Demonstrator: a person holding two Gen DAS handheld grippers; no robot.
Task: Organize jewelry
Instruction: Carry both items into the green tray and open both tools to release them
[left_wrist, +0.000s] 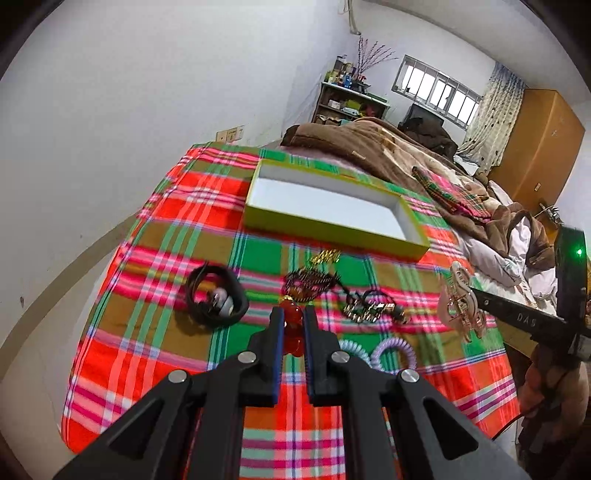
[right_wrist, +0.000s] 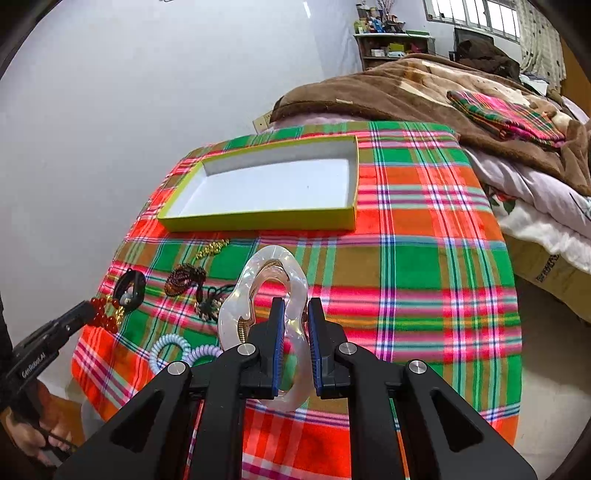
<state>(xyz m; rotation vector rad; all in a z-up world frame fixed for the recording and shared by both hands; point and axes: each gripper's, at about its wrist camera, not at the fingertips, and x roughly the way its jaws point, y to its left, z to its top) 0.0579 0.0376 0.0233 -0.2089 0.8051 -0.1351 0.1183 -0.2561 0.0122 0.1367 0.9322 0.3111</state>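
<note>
While both pieces hang clear of the plaid cloth (right_wrist: 406, 229), we list 2 held items and 1 destination. Item 1: red bead bracelet (left_wrist: 291, 325), pinched between the nearly closed pads of the left gripper (left_wrist: 293, 314); beads are round and slick, so we judge a tilt could roll them out. Item 2: pearly hair claw (right_wrist: 266, 295), clamped on 1 thin edge by the narrowed right gripper (right_wrist: 295, 306); such an off-centre hold may let it pivot or drop. Destination: yellow-green box (right_wrist: 258, 218), empty, beyond the loose pieces. Both grippers heading there together risk colliding or snagging the black cord necklace (left_wrist: 369, 304).
</note>
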